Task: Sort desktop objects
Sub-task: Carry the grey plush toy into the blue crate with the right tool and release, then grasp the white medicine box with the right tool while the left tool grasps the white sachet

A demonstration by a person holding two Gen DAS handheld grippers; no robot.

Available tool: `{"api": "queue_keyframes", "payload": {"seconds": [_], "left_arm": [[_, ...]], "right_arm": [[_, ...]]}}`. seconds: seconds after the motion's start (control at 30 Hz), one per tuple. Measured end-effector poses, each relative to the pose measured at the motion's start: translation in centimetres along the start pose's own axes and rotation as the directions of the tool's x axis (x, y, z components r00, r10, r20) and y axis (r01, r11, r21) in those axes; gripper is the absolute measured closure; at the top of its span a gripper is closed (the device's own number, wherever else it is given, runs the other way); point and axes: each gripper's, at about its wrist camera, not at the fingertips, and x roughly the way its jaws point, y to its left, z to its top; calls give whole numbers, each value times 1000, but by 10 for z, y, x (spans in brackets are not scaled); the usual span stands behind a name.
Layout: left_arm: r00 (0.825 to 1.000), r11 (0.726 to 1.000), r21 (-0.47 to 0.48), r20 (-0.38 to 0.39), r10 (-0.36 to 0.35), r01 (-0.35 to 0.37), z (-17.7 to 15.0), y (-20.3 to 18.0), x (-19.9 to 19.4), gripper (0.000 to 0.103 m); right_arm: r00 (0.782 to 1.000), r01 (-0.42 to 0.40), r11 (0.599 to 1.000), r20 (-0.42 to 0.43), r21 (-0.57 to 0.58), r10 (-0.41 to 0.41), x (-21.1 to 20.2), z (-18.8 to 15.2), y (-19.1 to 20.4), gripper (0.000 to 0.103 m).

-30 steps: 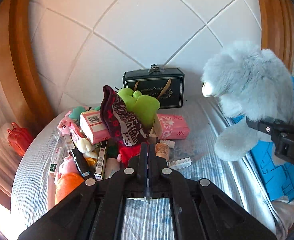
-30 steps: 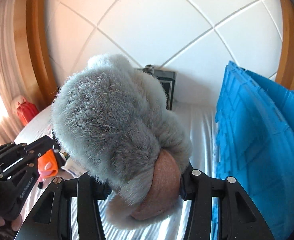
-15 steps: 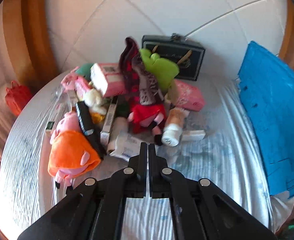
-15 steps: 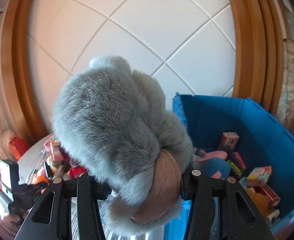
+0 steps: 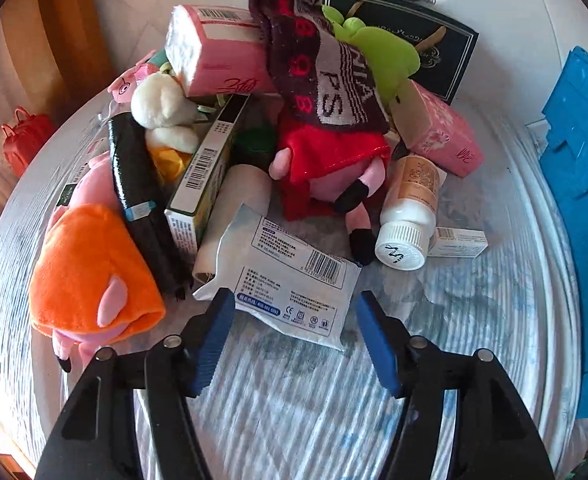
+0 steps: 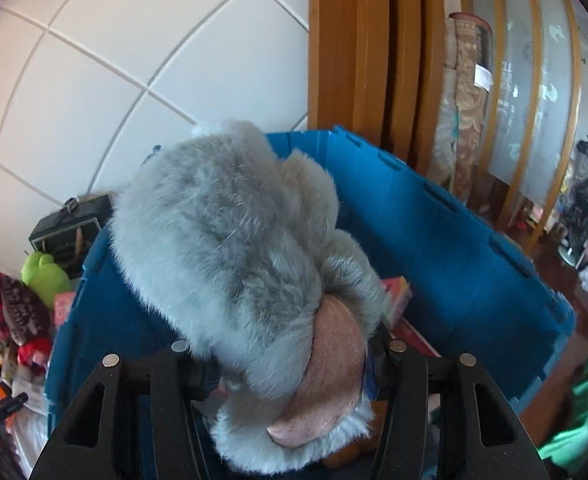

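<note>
My left gripper (image 5: 295, 306) points down at the pile of objects, its jaws opening wide with nothing gripped. A white barcoded packet (image 5: 290, 276) lies flat just ahead of its blue pads (image 5: 214, 336). Around the packet lie an orange-dressed pig plush (image 5: 90, 276), a red-dressed pig plush (image 5: 329, 160) and a white-capped bottle (image 5: 405, 216). My right gripper (image 6: 290, 372) holds a grey plush toy (image 6: 230, 248) over the blue crate (image 6: 445, 240). Its jaws are opening, and the toy still sits between the pads.
Pink tissue packs (image 5: 214, 52), a dark knitted scarf (image 5: 317, 68), a green plush (image 5: 381, 52) and a dark gift box (image 5: 433, 40) stack up at the back of the pile. Small boxes (image 6: 397, 292) lie inside the crate. Tiled wall and wooden frame stand behind.
The left gripper sank toward the pile and went from shut to wide open. The right gripper swung right, carrying the grey plush from beside the crate to above its inside.
</note>
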Motion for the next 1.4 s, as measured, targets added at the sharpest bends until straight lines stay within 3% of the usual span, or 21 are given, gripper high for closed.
{"api": "queue_keyframes", "payload": {"seconds": [0.07, 0.2, 0.3, 0.47, 0.5, 0.53, 0.57, 0.67, 0.77, 0.9, 0.97, 1.03, 1.17, 1.27, 1.4], "left_arm": [[998, 1000, -21, -57, 14, -15, 3, 1, 16, 41], [998, 997, -68, -65, 19, -24, 4, 3, 33, 41], [997, 998, -56, -76, 8, -12, 5, -3, 42, 41], [997, 998, -54, -79, -16, 12, 1, -5, 53, 41], [996, 997, -70, -83, -36, 30, -1, -2, 53, 41], [994, 995, -90, -90, -55, 47, -3, 1, 53, 41], [992, 991, -113, -96, -79, 68, -5, 5, 52, 41], [984, 976, -190, -123, -129, 105, -10, 16, 59, 40], [985, 974, -199, -102, -136, 113, -9, 17, 60, 40], [986, 981, -154, -94, -137, 121, -6, 7, 65, 40], [989, 987, -107, -74, -131, 123, -5, -2, 66, 59], [992, 990, -96, -58, -112, 106, -5, -5, 66, 72], [997, 997, -34, -6, -71, 71, 0, -3, 54, 85], [998, 996, 90, 57, 17, -22, -3, -9, 41, 88], [976, 952, 243, 163, 147, -184, -15, -23, 31, 89]], "right_arm": [[1000, 5, 1000, -21, 11, -5, 6, -1, 3, 34], [1000, 16, 1000, 16, -1, -16, -10, 6, 21, 30], [994, -72, 997, 85, -35, 75, -32, 16, 50, 23], [936, -312, 943, 133, -114, 326, -54, 15, 131, 25], [923, -348, 929, 126, -130, 363, -53, 12, 148, 33], [906, -391, 908, 108, -151, 409, -52, 7, 169, 42], [890, -427, 888, 92, -168, 446, -49, 4, 184, 44], [849, -512, 827, 4, -232, 528, -34, -13, 239, 46], [816, -575, 780, -103, -248, 569, -1, -38, 280, 46], [787, -612, 760, -260, -216, 560, 72, -78, 311, 46], [770, -621, 759, -335, -198, 543, 108, -96, 318, 46], [755, -618, 765, -409, -183, 512, 140, -115, 325, 46], [737, -625, 755, -469, -197, 487, 176, -137, 334, 45], [724, -640, 727, -510, -249, 463, 196, -150, 351, 40], [723, -656, 676, -534, -336, 437, 211, -166, 372, 26]]}}
